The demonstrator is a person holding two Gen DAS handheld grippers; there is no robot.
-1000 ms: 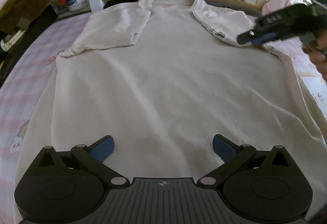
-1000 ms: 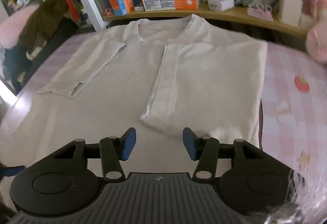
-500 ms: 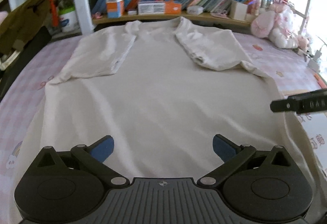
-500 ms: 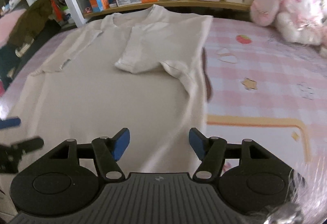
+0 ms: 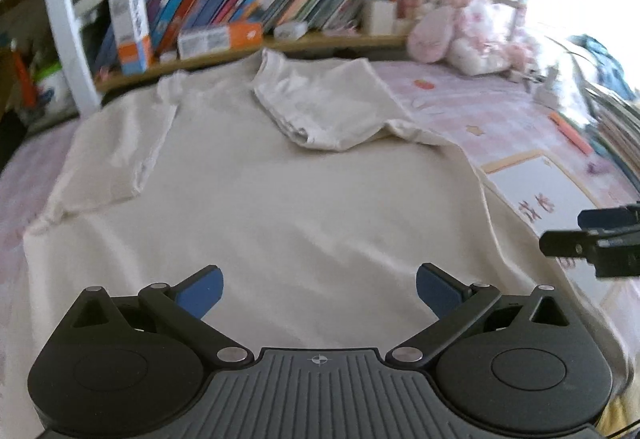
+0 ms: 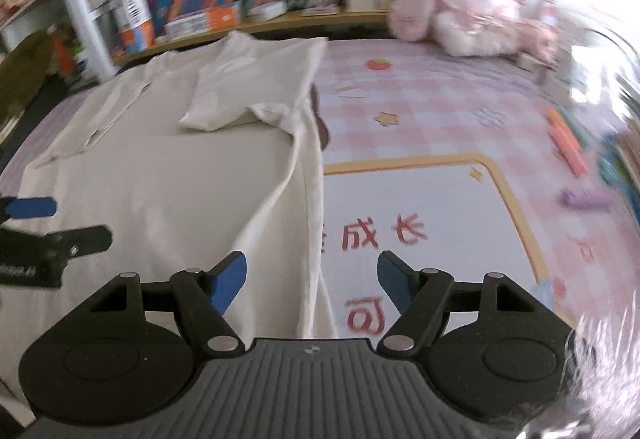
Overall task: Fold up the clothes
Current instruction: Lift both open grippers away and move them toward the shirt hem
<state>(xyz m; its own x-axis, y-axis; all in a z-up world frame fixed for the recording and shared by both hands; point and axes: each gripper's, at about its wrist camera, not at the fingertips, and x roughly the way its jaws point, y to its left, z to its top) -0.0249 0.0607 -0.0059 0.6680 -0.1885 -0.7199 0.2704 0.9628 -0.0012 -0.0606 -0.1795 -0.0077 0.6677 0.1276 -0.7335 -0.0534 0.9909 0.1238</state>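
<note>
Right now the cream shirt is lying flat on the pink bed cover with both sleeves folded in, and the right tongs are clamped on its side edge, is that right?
Not quite. The right tongs are open and hold nothing; the shirt's side edge only runs between their blue pads, as the right wrist view shows. The rest stands: the shirt lies flat on the pink bed cover with both sleeves folded in.

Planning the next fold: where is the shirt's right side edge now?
In the right wrist view the shirt edge runs down the middle, between the open right gripper fingers, beside the pink mat.
</note>
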